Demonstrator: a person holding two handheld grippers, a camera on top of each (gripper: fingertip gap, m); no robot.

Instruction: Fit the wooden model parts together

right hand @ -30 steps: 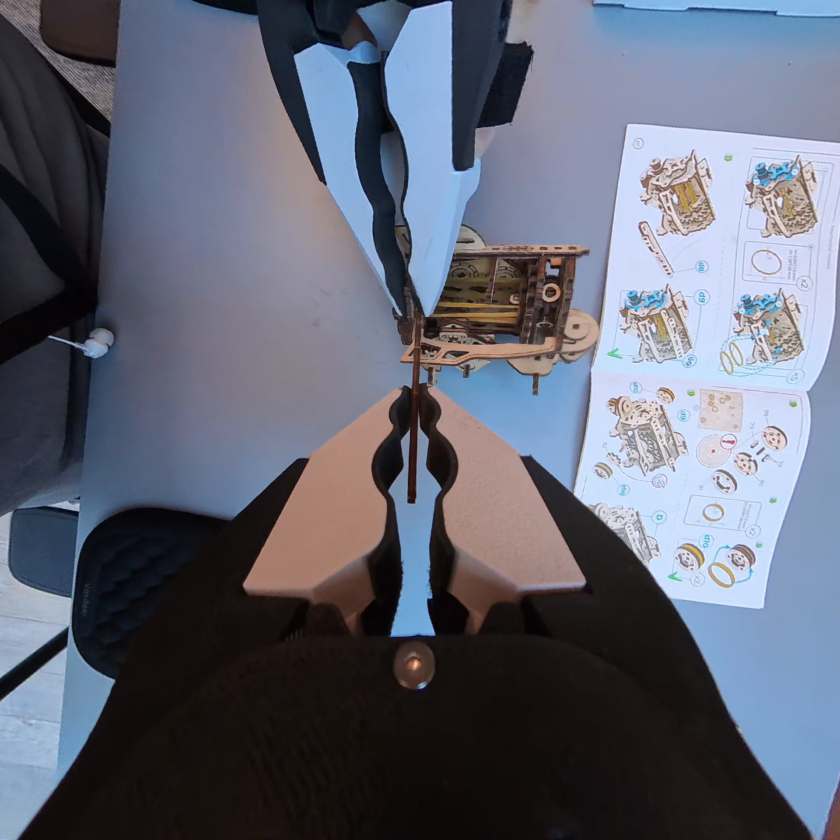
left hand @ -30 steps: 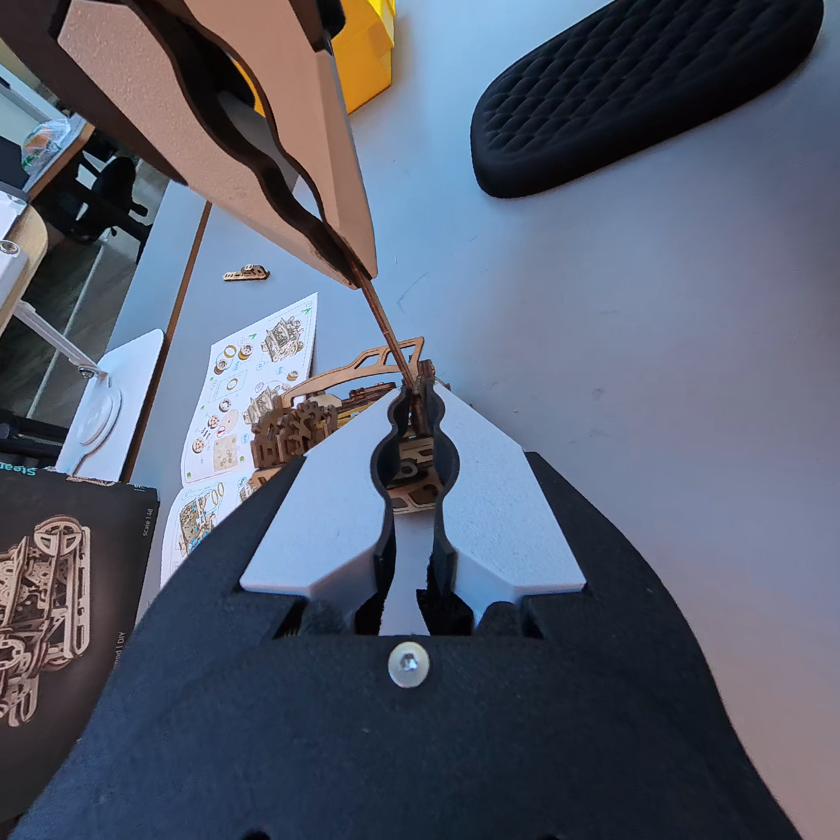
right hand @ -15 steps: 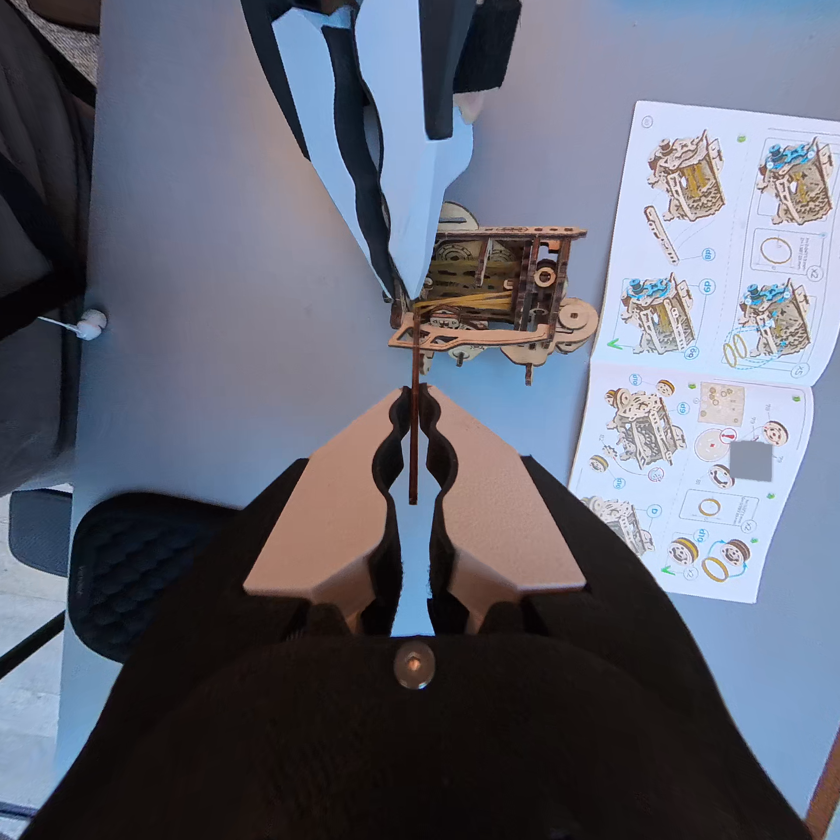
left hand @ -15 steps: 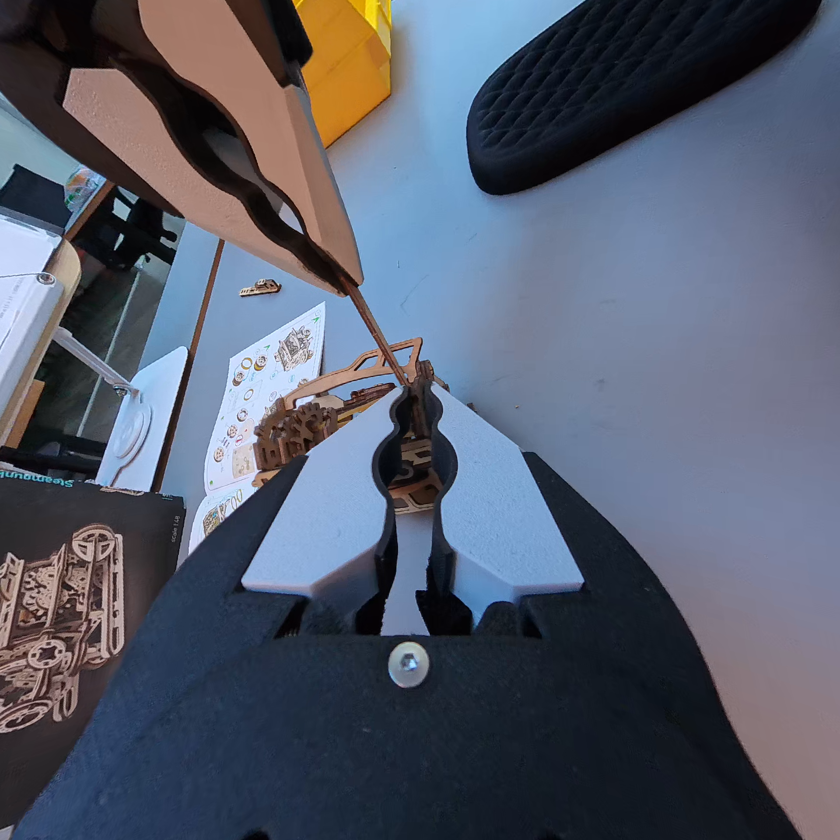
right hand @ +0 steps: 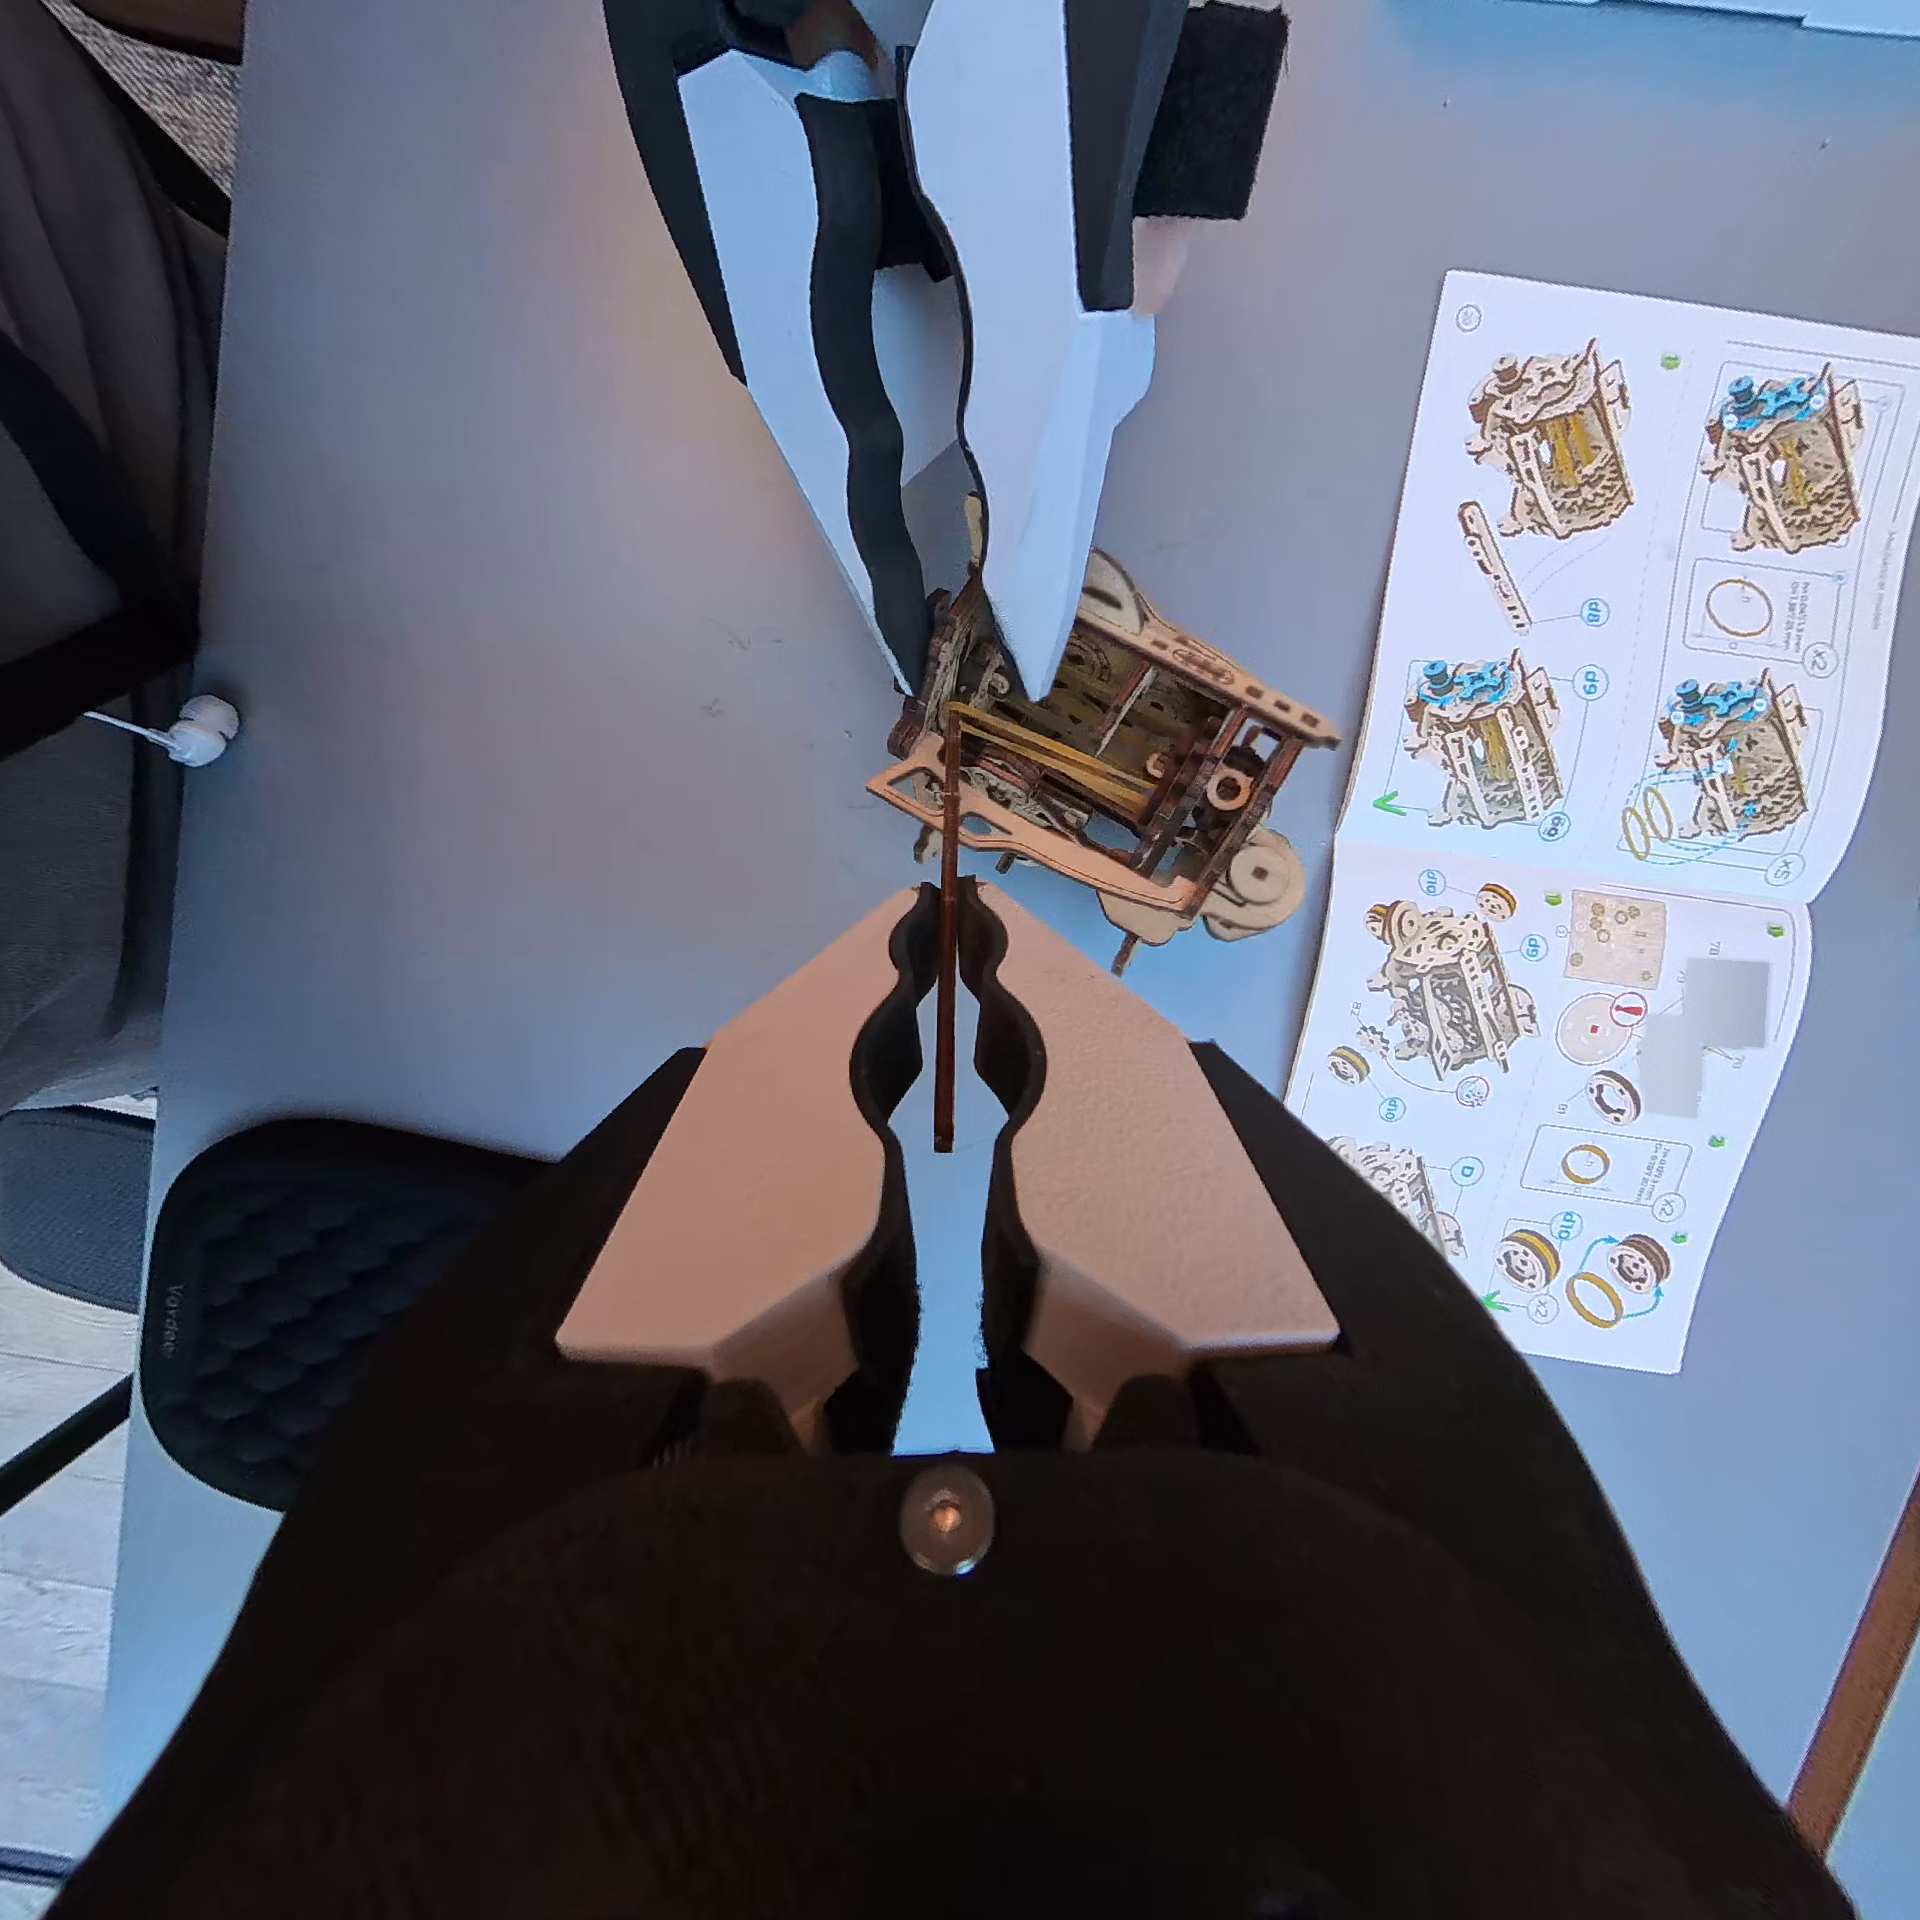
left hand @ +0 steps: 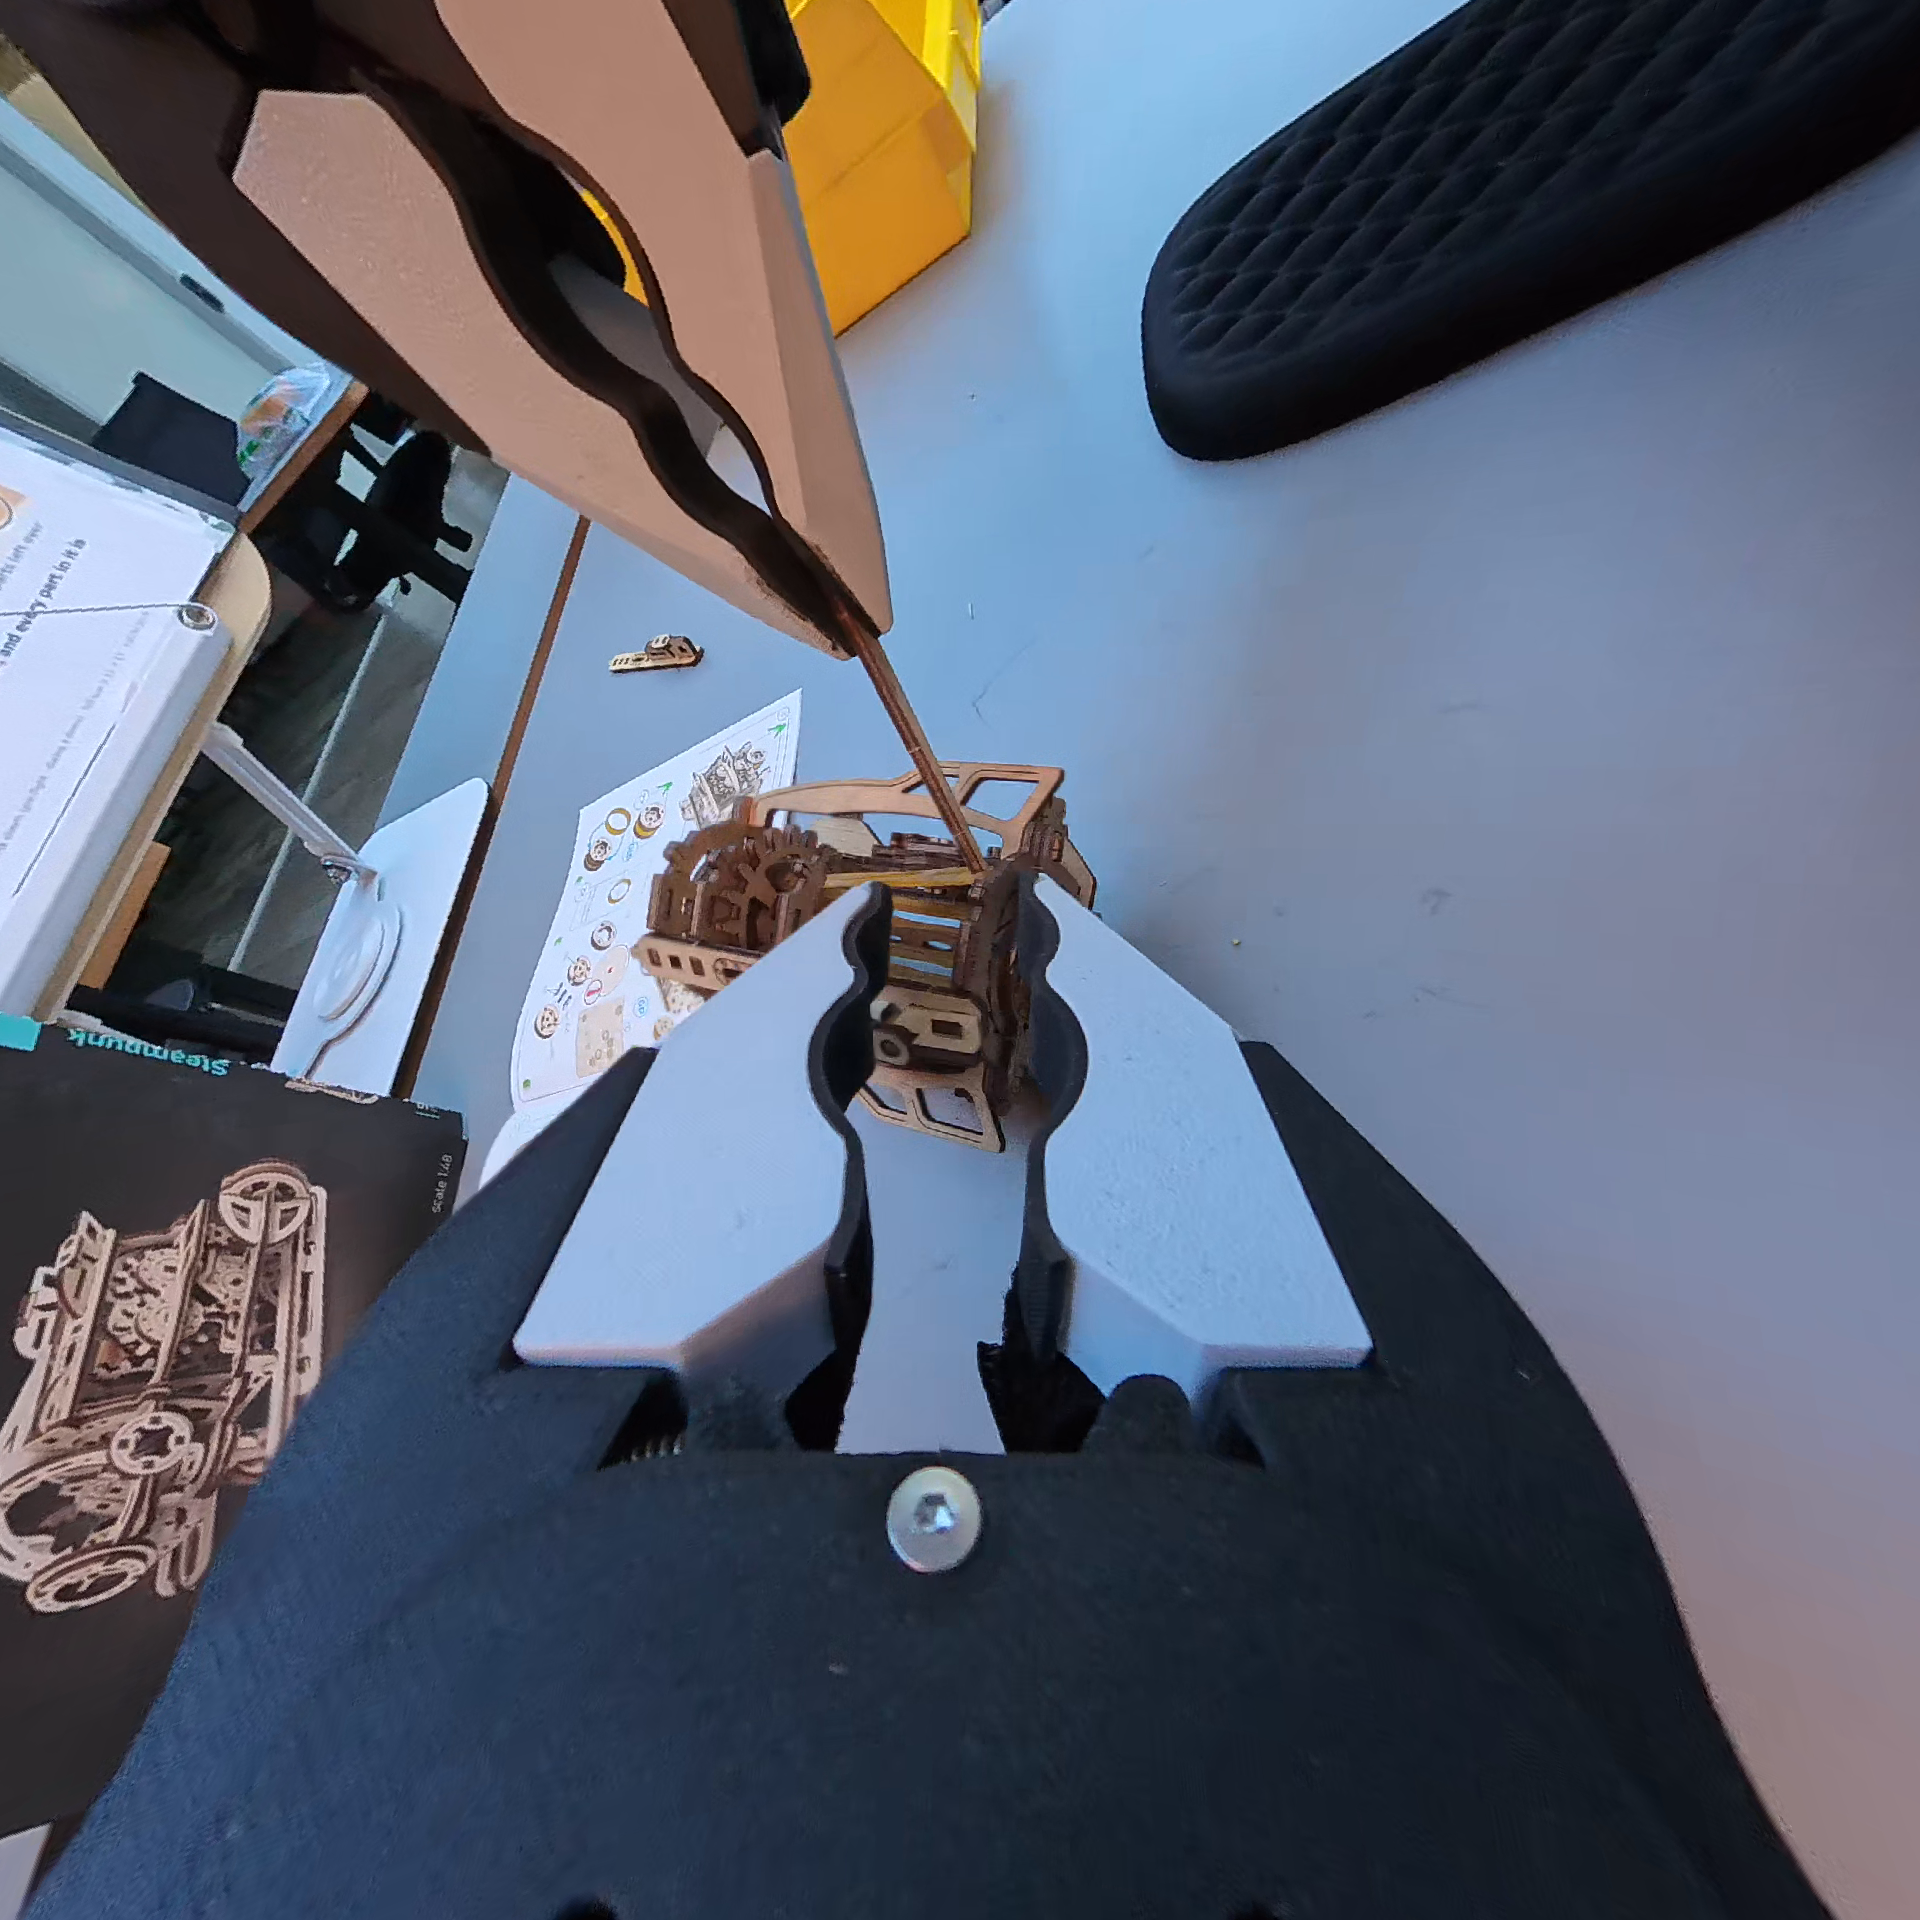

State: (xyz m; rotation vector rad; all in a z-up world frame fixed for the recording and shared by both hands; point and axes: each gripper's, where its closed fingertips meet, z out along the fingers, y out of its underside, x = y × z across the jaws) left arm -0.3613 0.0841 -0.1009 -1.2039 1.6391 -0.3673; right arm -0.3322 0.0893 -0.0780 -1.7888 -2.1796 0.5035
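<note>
The wooden model (right hand: 1143, 748) is a small open frame with gears and yellow rubber bands, lying on the grey table. My left gripper (left hand: 954, 904), with white fingers, is shut across the model's near end wall; it also shows from above in the right wrist view (right hand: 971, 675). My right gripper (right hand: 948, 894), with tan fingers, is shut on a thin dark wooden stick (right hand: 945, 1018). The stick's far tip touches the model's frame beside the left fingertips. In the left wrist view the right gripper (left hand: 857, 623) comes in from the upper left, with the stick (left hand: 920, 748) slanting down into the model (left hand: 748, 904).
An open instruction booklet (right hand: 1610, 779) lies right of the model. A black kit box (left hand: 156, 1351), a yellow box (left hand: 883, 177), a black quilted pad (left hand: 1507, 208) and a small loose wooden piece (left hand: 655, 657) sit around. A white earbud (right hand: 203, 727) lies at the table's left edge. About 5 cm separates my left fingertips from my right. My left tips are roughly 20 cm from the white earbud (right hand: 203, 727).
My left gripper's fingers now stand wider apart, across a broader part of the model. The model has turned and sits askew. The stick stays in the right gripper, its tip at the frame.
</note>
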